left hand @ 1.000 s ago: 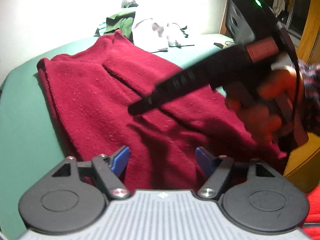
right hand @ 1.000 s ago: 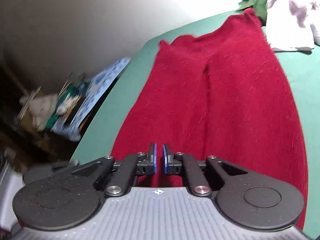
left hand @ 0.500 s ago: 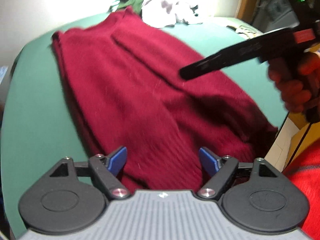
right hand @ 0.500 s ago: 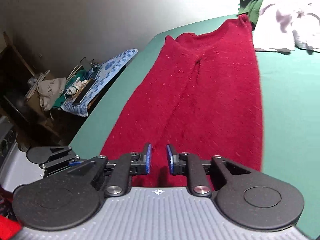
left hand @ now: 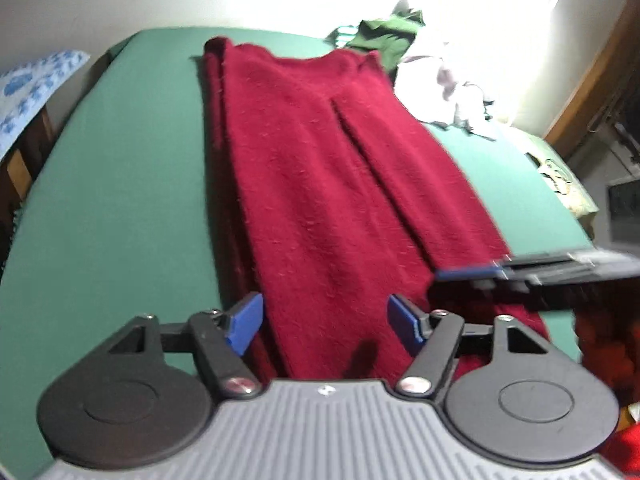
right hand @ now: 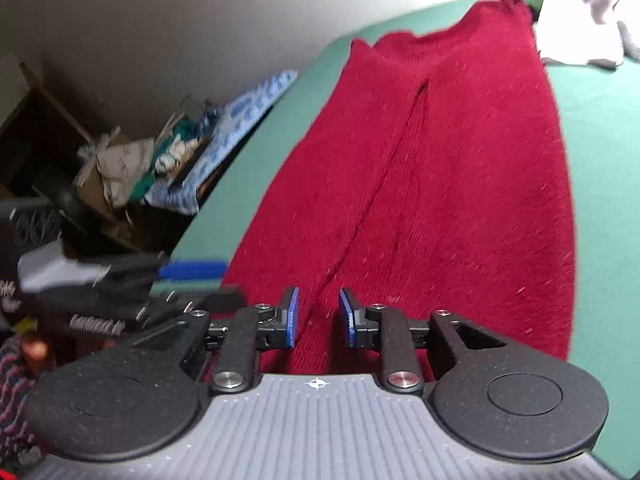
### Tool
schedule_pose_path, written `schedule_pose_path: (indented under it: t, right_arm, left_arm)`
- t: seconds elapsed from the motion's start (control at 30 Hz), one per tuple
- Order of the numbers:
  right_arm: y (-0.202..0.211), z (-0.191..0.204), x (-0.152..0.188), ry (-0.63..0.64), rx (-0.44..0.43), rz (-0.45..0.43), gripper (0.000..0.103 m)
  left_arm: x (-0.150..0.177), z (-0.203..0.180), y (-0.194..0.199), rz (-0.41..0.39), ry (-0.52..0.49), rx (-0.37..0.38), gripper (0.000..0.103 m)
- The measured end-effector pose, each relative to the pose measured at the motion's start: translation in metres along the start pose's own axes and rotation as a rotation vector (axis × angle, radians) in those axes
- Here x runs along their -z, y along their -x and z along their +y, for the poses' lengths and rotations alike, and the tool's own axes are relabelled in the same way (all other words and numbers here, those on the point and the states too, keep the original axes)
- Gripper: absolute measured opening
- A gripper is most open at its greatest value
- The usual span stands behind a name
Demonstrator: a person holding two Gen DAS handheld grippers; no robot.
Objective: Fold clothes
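The green worktop is covered down its middle by the red knitted garment, which is laid lengthwise with both sides already folded inward; a seam where the folded edges meet can be seen along its centre. Beyond the garment's far end a pile of green and white clothes is heaped, touching or nearly touching the red knit, so the pile could be dragged along or caught under the fold if the near hem is carried too far.

At the garment's near hem the left hand-held gripper is held wide apart, its jaws having just been closing, with only cloth beneath and nothing pinched. The right hand-held gripper is held narrowly apart over the central seam, its jaws having just been opening, nothing gripped. With so narrow a gap, only the top layer might be caught, and the inward folds could be pulled open. Uneven lifting would skew the fold.
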State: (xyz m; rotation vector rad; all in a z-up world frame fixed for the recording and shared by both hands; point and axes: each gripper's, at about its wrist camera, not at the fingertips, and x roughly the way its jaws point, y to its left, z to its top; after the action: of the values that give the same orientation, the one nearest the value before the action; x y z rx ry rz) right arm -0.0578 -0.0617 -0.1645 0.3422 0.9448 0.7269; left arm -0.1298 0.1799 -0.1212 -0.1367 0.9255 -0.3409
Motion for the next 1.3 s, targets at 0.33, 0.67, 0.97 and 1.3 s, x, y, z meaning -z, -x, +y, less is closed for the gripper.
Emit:
schedule_pose_path:
  t: [0.33, 0.67, 0.97, 1.3]
  right_arm:
    - [-0.014, 0.021, 0.011, 0.049, -0.062, 0.04, 0.004]
    - [-0.007, 0.03, 0.013, 0.106, -0.038, 0.034, 0.011]
    - [-0.009, 0.072, 0.023, 0.388, -0.117, 0.08, 0.011]
    - [-0.007, 0.077, 0.038, 0.483, -0.148, 0.196, 0.012]
  left_arm:
    - [-0.006, 0.023, 0.0, -0.002, 0.073, 0.015, 0.012]
    - [-0.004, 0.025, 0.011, -0.002, 0.032, -0.003, 0.01]
    - [0.004, -0.007, 0.028, 0.004, -0.145, -0.035, 0.016]
    - [0.032, -0.02, 0.031, 0.076, -0.225, -0.104, 0.03]
